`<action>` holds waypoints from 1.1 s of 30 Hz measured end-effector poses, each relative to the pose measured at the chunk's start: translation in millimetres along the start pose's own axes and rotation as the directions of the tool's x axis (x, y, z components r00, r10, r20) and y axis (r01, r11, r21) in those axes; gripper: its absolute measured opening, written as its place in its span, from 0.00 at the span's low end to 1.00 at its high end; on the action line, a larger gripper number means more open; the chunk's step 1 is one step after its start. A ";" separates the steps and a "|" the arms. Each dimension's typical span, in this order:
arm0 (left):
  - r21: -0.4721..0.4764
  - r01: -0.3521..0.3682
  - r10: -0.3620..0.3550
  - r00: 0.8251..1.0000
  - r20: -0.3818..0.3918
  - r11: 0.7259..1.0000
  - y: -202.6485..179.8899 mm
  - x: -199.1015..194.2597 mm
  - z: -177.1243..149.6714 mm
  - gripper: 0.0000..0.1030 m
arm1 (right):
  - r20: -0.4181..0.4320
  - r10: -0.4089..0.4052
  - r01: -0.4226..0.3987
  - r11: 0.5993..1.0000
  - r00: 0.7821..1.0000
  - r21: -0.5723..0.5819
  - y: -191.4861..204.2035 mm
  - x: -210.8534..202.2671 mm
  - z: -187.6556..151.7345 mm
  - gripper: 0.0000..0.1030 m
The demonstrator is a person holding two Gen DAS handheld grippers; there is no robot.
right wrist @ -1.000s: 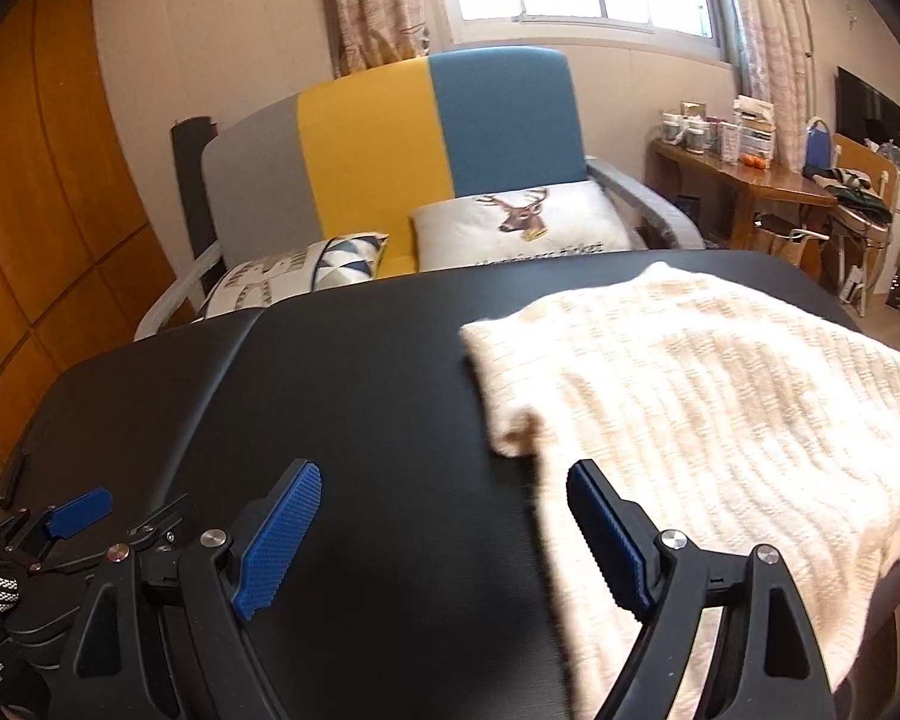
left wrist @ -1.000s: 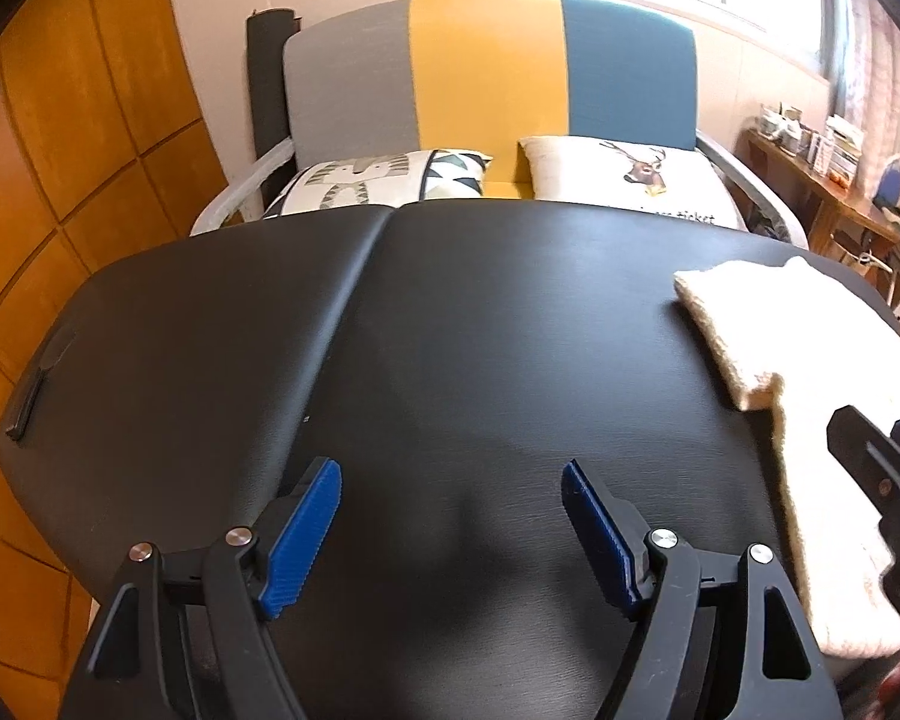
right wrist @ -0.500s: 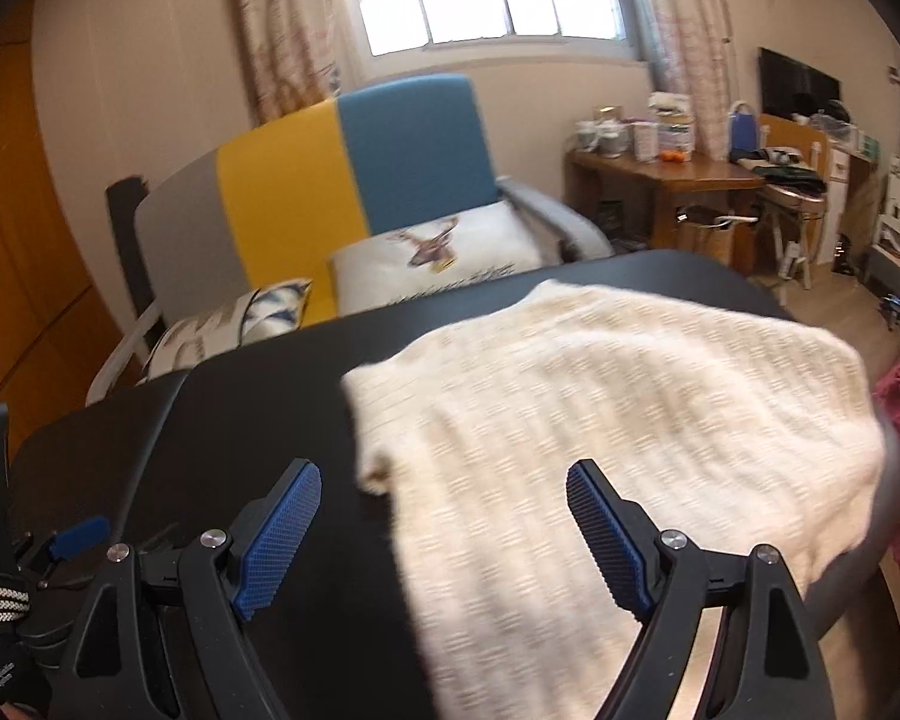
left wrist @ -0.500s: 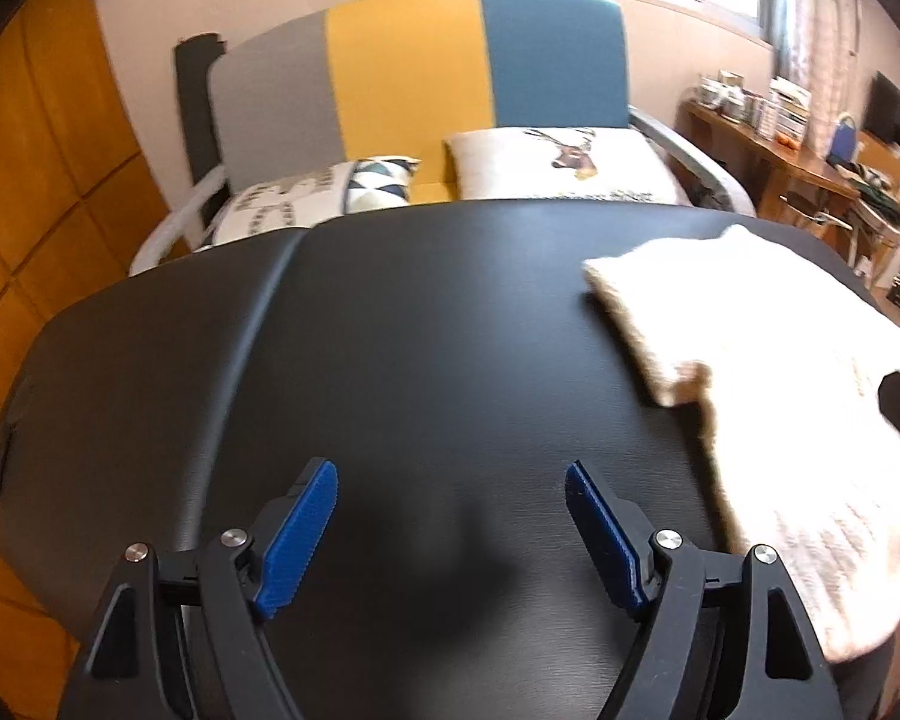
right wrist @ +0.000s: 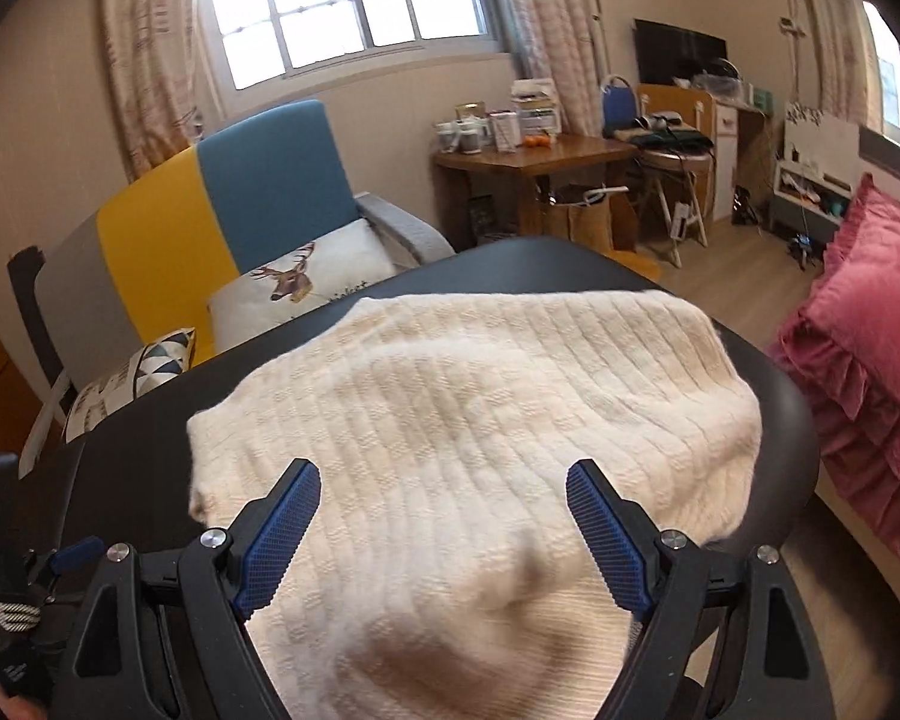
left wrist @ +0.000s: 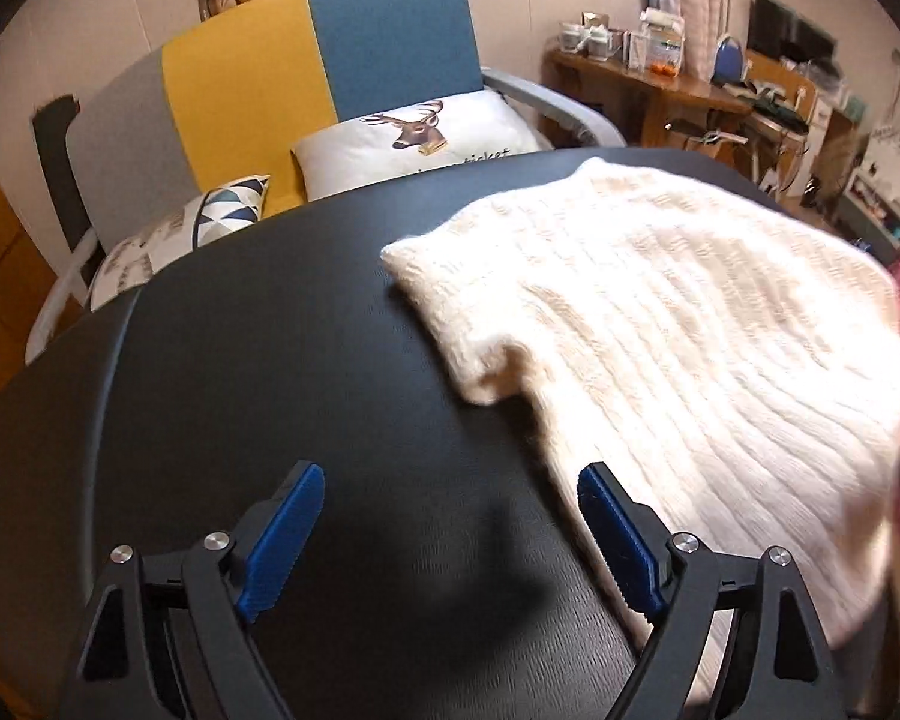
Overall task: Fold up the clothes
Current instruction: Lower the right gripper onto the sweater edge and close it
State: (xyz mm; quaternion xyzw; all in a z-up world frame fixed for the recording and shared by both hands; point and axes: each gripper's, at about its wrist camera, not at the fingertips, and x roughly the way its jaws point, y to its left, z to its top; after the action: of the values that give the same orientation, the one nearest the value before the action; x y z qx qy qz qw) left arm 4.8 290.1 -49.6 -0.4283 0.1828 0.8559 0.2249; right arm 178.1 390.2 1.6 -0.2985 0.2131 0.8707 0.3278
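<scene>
Cream knit: your sweater (right wrist: 480,420) lay spread on the black table (left wrist: 270,360), ahead and right of your left gripper (left wrist: 450,540), directly beneath and ahead of your right gripper (right wrist: 435,531).
Left tool: both blue pads stood wide apart, holding nothing, over bare table, with the sweater's near edge just beside the right-hand pad.
Right tool: it was spread wide as well, empty, hovering over the middle of the knit.
Lie of the cloth: one short sleeve (left wrist: 444,306) pointed ahead and left of your left tool; the far end draped toward the table's rim. Whether it was a single layer or already doubled over, you could not tell.
Handling, as a judgement: soft, thick and limp, light enough for one pinch, likely to sag and stretch between two holds; the ribbed weave should have given the pads a good bite.
Where to hold: edges or corners, such as the sleeve cuff or the hem, rather than the flat middle.
</scene>
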 end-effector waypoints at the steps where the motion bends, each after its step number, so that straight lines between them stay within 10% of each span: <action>1: -0.005 -0.013 0.013 1.000 -0.012 1.000 -0.1 6.7 3.5 0.85 | 0.001 -0.005 0.005 1.000 1.000 0.008 -1.3 -1.6 -3.1 0.84; 14: 0.000 -0.233 0.233 0.973 -0.008 0.973 10.3 63.8 68.4 0.87 | 0.007 0.026 -0.026 1.000 1.000 0.006 -24.3 10.4 17.2 0.84; 20: -0.136 -0.162 0.140 0.978 -0.156 0.977 41.5 100.2 74.8 0.87 | -0.022 0.168 -0.168 0.986 0.986 -0.022 10.5 24.8 11.2 0.84; 27: -0.143 -0.131 0.112 0.985 -0.132 0.981 33.6 113.1 78.9 0.87 | -0.105 0.268 -0.273 0.962 0.958 -0.034 51.6 64.5 11.7 0.84; 33: -0.332 0.129 -0.156 0.986 -0.056 0.934 52.7 100.3 54.0 0.68 | -0.245 0.250 -0.291 0.945 0.937 -0.148 106.5 120.4 40.8 0.84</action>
State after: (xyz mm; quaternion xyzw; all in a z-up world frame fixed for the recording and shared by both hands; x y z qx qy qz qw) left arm -112.3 296.5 -94.5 -0.5065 0.0159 0.8375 0.2047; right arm 15.2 392.8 -29.3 -0.3906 0.2075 0.8843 0.1497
